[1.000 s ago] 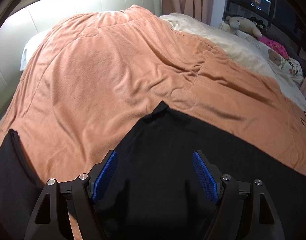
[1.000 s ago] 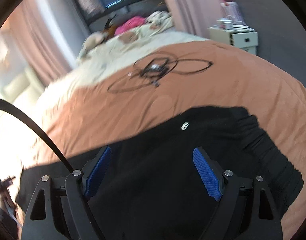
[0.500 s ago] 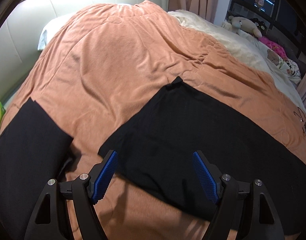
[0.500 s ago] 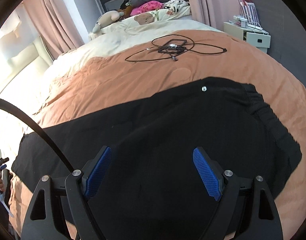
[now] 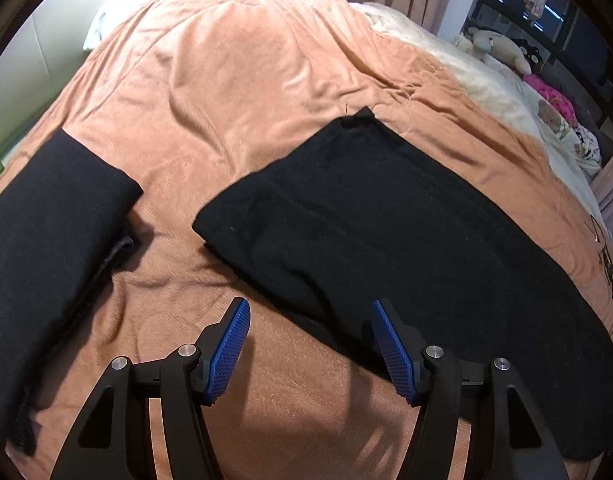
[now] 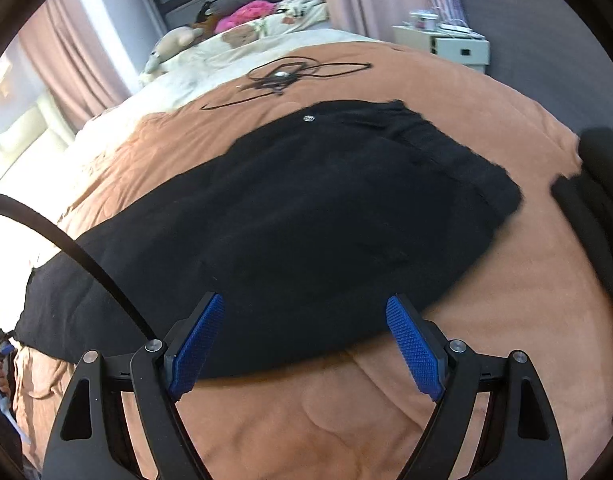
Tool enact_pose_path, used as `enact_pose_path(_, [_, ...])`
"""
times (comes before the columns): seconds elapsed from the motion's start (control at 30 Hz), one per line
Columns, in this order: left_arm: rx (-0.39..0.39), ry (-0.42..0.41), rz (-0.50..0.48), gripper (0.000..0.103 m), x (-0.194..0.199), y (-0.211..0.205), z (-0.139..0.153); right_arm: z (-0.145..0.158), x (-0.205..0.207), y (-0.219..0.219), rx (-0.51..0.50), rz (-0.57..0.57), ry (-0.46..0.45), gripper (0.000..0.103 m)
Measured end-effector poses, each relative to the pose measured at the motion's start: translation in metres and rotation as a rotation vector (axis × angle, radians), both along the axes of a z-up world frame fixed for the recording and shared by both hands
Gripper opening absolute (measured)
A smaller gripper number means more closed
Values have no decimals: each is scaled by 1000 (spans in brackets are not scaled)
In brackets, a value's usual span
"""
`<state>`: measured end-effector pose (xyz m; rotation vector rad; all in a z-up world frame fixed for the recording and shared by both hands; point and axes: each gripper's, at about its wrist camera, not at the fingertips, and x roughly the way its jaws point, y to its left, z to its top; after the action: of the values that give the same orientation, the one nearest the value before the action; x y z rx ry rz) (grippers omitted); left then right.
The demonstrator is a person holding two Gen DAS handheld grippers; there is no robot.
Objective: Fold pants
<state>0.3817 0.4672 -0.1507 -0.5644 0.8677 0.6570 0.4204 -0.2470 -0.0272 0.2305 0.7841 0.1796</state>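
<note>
Black pants (image 5: pixel 386 216) lie flat on the orange blanket (image 5: pixel 234 80), folded lengthwise, leg end toward the headboard. In the right wrist view the pants (image 6: pixel 306 208) show their waistband at the right and a small silver button (image 6: pixel 308 118). My left gripper (image 5: pixel 310 348) is open and empty, hovering just short of the pants' near edge. My right gripper (image 6: pixel 306 344) is open and empty, above the near edge of the pants' seat.
A second black garment (image 5: pixel 38 240) lies at the left. Black cables (image 6: pixel 290 74) lie beyond the pants. Stuffed toys (image 5: pixel 502 46) and a cream cover (image 5: pixel 478 80) sit at the far side. A white nightstand (image 6: pixel 454 44) stands beyond the bed. A dark cloth (image 6: pixel 594 200) lies at the right.
Both grippers have pulled back and up from the pants, staying open. More blanket now shows in front of each. The pants lie where they were.
</note>
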Motion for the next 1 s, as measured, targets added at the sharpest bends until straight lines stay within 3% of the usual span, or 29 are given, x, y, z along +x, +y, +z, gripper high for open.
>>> enact_pose_path(0.2, [-29, -5, 9, 66, 2, 2, -16, -6, -23, -21, 68, -60, 27, 84])
enact_pose_path(0.43, [-84, -17, 31, 66, 1, 15, -33, -27, -13, -31, 183, -78, 120, 84])
enact_pose_path(0.63, [-95, -43, 50, 66, 0, 20, -37, -40, 8, -41, 270, -141, 115, 84])
enact_pose_path(0.9, [-163, -101, 86, 62, -18, 17, -36, -57, -1, -65, 444, -225, 72, 84])
enact_pose_path(1.0, [-162, -96, 88, 60, -13, 20, -37, -62, -1, -63, 435, -232, 64, 82])
